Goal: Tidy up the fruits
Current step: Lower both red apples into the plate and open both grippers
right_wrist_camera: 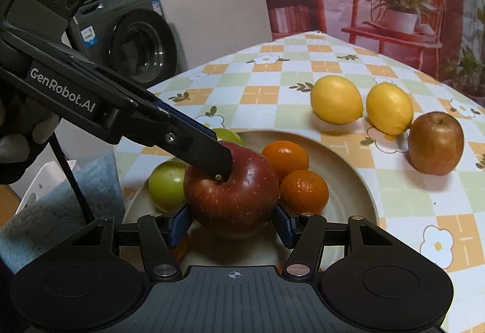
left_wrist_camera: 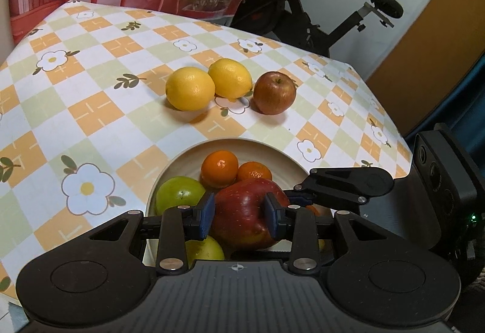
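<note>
Two hand-held grippers meet at one large dark red apple (right_wrist_camera: pixel 230 193) in a shallow beige bowl (right_wrist_camera: pixel 357 181). The left gripper (left_wrist_camera: pixel 239 214) clamps the apple between its ribbed blue pads, jaws fairly narrow, its black fingers reaching in from the left over the apple's stem hollow. The right gripper (right_wrist_camera: pixel 233 225) sits at the near side of the same apple with its blue pads (right_wrist_camera: pixel 182 223) against the apple's lower flanks, jaws part open; whether they press or merely touch cannot be told. The apple is glossy and speckled. Around it in the bowl lie two smooth green apples (right_wrist_camera: pixel 166 184) on the left and two dimpled mandarins (right_wrist_camera: pixel 303 190) on the right. Farther off on the checked floral tablecloth (left_wrist_camera: pixel 91 108) rest two oval, pebbly lemons (left_wrist_camera: pixel 189 88) and a rounder brownish red apple (left_wrist_camera: pixel 274 92), just right of them
</note>
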Demonstrator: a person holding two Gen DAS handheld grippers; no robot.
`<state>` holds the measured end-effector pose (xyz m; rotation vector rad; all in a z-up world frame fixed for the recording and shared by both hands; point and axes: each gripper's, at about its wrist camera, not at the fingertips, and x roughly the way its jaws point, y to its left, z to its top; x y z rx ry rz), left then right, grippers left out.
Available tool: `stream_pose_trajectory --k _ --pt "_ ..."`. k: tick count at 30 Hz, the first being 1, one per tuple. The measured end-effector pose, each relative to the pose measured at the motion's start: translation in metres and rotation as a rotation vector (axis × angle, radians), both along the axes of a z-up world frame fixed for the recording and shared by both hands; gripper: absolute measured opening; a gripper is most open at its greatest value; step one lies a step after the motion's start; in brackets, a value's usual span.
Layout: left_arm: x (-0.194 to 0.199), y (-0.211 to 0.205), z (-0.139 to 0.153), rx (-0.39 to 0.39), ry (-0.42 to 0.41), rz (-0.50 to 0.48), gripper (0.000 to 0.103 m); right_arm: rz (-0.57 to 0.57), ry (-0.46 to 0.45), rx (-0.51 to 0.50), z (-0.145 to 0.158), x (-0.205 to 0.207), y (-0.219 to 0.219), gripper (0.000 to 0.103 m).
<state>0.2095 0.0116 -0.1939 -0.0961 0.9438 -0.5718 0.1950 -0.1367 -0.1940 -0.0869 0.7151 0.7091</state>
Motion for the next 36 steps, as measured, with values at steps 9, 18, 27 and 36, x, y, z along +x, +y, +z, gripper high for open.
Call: stream_pose_trajectory --k 9,18,27,36 --pt "0.0 -0.005 -0.001 0.028 -0.015 -0.002 0.04 -0.026 0.001 0.004 -0.003 -0.002 -0.004 0.054" --pt "-0.001 -0.006 0.0 0.04 -0.023 -0.002 0.042 -0.023 -0.018 0.009 0.005 -0.013 -0.012 0.053" --pt "0.0 -0.002 0.004 0.036 -0.036 0.027 0.038 -0.038 -0.029 0.011 0.005 -0.012 -0.013 0.052" --pt "0.003 -0.004 0.01 0.027 -0.068 0.056 0.038 -0.068 -0.027 0.014 0.003 -0.008 -0.014 0.052"
